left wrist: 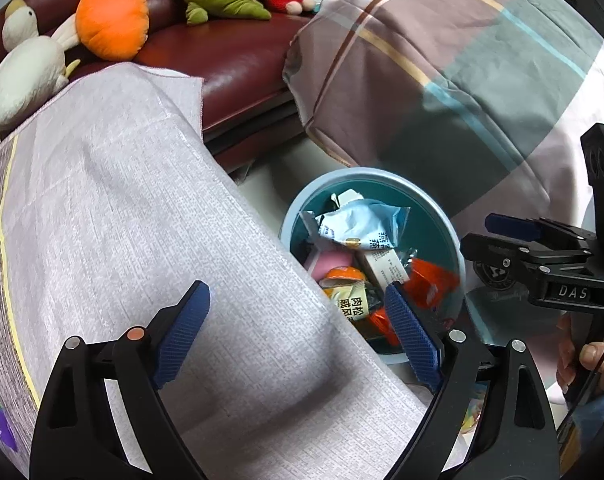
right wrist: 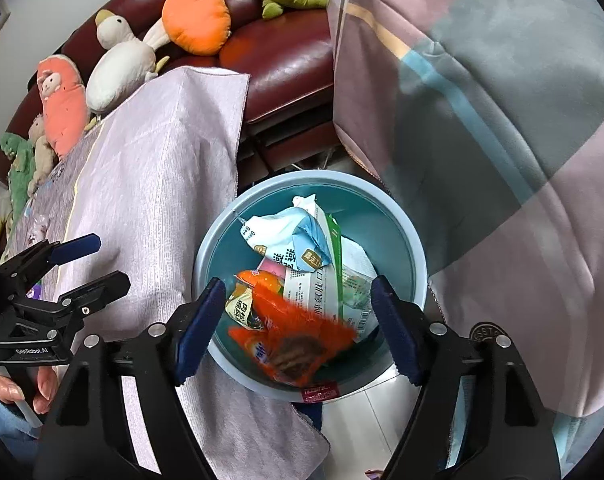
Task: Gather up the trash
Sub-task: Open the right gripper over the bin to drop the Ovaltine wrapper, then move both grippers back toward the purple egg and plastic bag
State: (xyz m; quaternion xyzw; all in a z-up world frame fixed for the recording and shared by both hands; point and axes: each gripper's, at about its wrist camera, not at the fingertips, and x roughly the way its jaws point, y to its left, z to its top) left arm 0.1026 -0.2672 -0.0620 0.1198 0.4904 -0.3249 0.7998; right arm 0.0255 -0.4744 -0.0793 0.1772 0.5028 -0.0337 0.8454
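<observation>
A round blue bin [right wrist: 302, 178] stands on the floor beside the cloth-covered table and holds several wrappers, among them a light blue packet [right wrist: 286, 240]. My right gripper [right wrist: 298, 320] hangs open right over the bin. A blurred orange wrapper [right wrist: 298, 340] shows between its fingers and touches neither pad. My left gripper [left wrist: 298, 332] is open and empty, over the table's edge next to the bin [left wrist: 342, 176]. The orange wrapper [left wrist: 430, 280] also shows inside the bin. Each gripper appears in the other's view: the right gripper [left wrist: 486, 232], the left gripper [right wrist: 102, 262].
A grey cloth [left wrist: 142, 220] drapes the table on the left. Behind it is a dark red sofa [left wrist: 230, 52] with several plush toys. A plaid blanket [right wrist: 482, 120] hangs over something on the right, close to the bin. White floor tiles [right wrist: 354, 420] show below.
</observation>
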